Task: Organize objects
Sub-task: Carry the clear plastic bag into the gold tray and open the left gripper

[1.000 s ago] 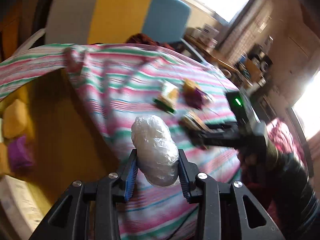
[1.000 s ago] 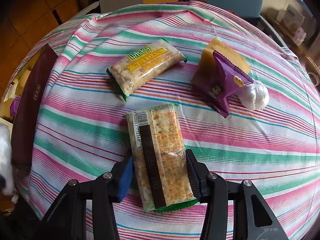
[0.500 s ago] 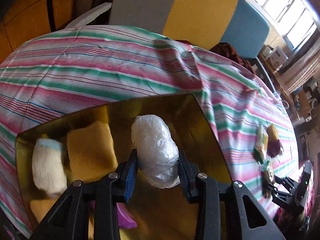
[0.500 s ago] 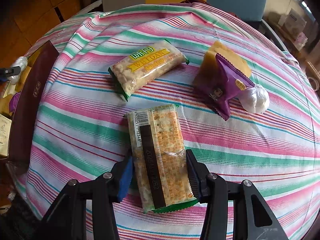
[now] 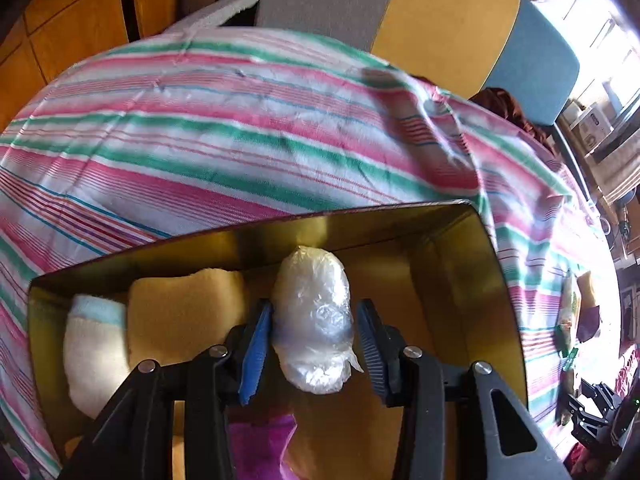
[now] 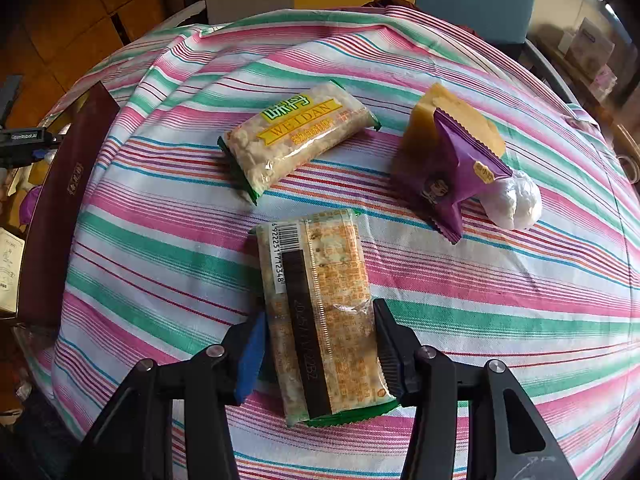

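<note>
My left gripper [image 5: 314,342] is shut on a white plastic-wrapped bun [image 5: 314,316] and holds it over the gold-lined box [image 5: 496,280]. In the box lie a yellow sponge-like piece [image 5: 184,316], a white roll [image 5: 94,352] and a purple packet [image 5: 260,444]. My right gripper [image 6: 320,344] is shut on a cracker packet [image 6: 320,304] that rests on the striped tablecloth [image 6: 500,292]. Beyond it lie a WEIDAN snack packet [image 6: 296,140], a purple packet [image 6: 456,172] on a yellow piece [image 6: 436,120], and a second white wrapped bun [image 6: 514,200].
The box's dark red side [image 6: 60,208] stands at the table's left edge in the right wrist view. A grey, yellow and blue chair back [image 5: 420,20] stands behind the table. Shelves and clutter [image 5: 600,128] fill the far right.
My left gripper has carried the wrapped bun from over the tablecloth to over the box and lower into it. My right gripper has stayed shut on the cracker packet.
</note>
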{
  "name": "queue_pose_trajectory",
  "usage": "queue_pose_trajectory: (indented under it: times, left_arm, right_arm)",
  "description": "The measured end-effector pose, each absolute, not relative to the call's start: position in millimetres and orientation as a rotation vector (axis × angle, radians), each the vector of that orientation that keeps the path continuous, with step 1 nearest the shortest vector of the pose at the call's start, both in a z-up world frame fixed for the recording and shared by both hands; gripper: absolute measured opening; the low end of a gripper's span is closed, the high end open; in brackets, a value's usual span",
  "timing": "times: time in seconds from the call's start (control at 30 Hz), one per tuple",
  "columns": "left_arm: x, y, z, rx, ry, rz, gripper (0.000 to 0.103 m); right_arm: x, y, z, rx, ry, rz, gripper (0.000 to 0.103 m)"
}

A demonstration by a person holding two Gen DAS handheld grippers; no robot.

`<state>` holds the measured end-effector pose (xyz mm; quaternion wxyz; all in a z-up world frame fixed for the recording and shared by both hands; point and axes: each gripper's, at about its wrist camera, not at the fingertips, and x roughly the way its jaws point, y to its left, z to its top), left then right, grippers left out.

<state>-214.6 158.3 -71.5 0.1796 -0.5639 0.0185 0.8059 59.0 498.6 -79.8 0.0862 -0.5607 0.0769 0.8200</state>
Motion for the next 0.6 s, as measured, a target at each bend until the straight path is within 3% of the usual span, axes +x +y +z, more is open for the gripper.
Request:
queue_pose_trajectory:
  times: [0.4, 0.6]
  left_arm:
    - [-128.0, 136.5, 3.9, -1.240, 0.170, 2.420, 0.044]
    - [-69.4, 118.3, 13.1, -1.138, 0.199, 2.454, 0.044]
  right_arm:
    - [62.8, 498.4, -76.9, -1.660, 0.182, 2.446, 0.050]
    - [62.2, 497.6, -77.6, -1.660, 0.173, 2.445, 0.050]
